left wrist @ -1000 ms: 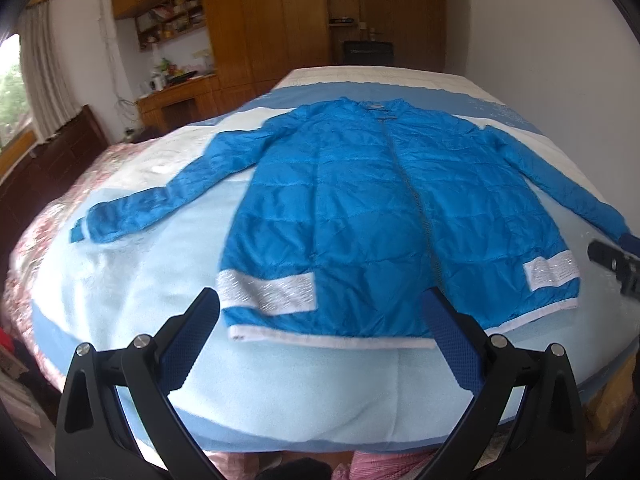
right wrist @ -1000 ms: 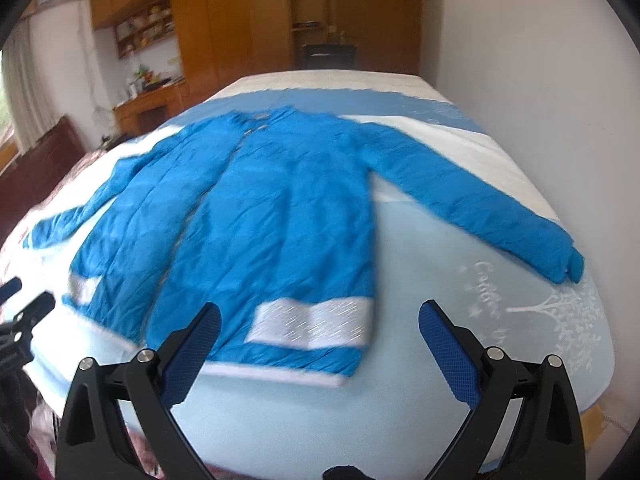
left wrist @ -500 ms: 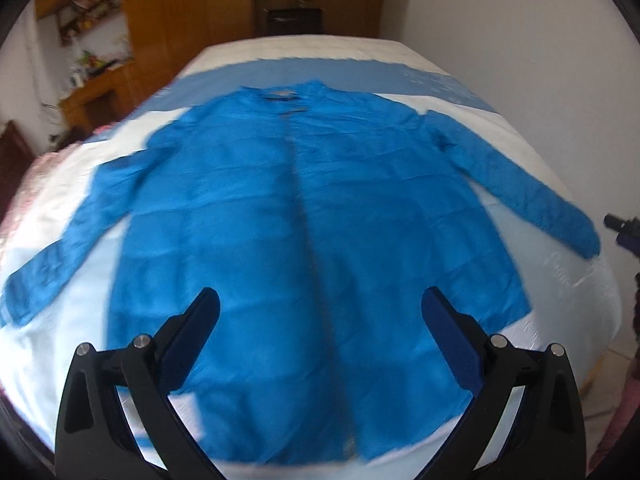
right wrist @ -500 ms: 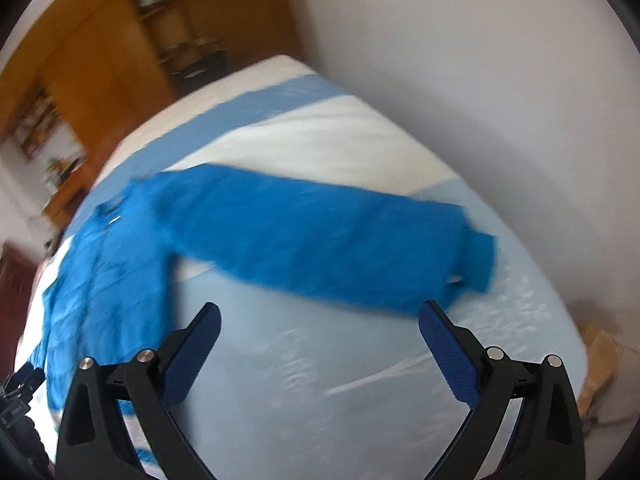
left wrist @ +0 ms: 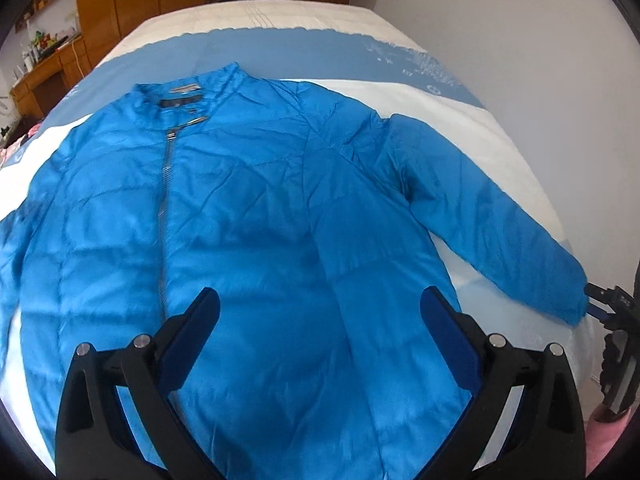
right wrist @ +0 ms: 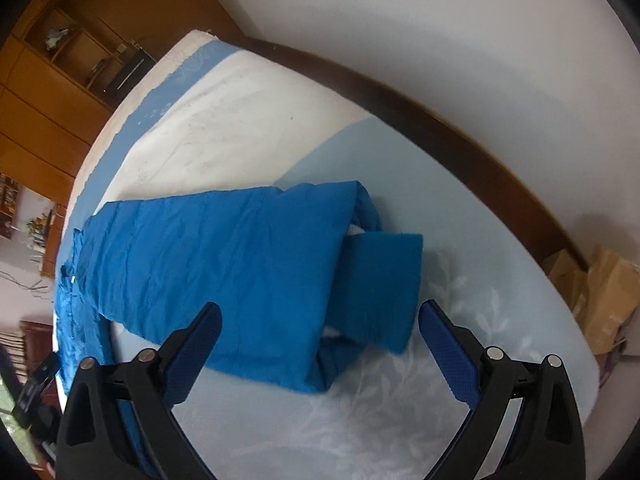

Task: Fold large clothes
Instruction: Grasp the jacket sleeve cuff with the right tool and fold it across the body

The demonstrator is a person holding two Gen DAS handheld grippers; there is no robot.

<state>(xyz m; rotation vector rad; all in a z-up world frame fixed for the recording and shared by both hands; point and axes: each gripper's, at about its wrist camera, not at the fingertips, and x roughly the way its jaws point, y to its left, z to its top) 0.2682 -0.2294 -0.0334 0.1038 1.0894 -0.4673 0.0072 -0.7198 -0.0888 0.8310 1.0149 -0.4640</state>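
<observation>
Jacket [left wrist: 256, 216] is spread flat, front up, on the bed [left wrist: 280, 44]. Left hand-held gripper [left wrist: 320, 320] is held open above its lower front. Right hand-held gripper [right wrist: 320, 328] is held open, jaws apart, over the sleeve cuff [right wrist: 376, 288].

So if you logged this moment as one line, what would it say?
stage: before first fold | blue jacket: flat on bed, zipped | left gripper: open over jacket | right gripper: open at sleeve cuff

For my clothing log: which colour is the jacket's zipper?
The zipper is grey metal against the bright blue jacket; the left wrist view shows it best.
</observation>
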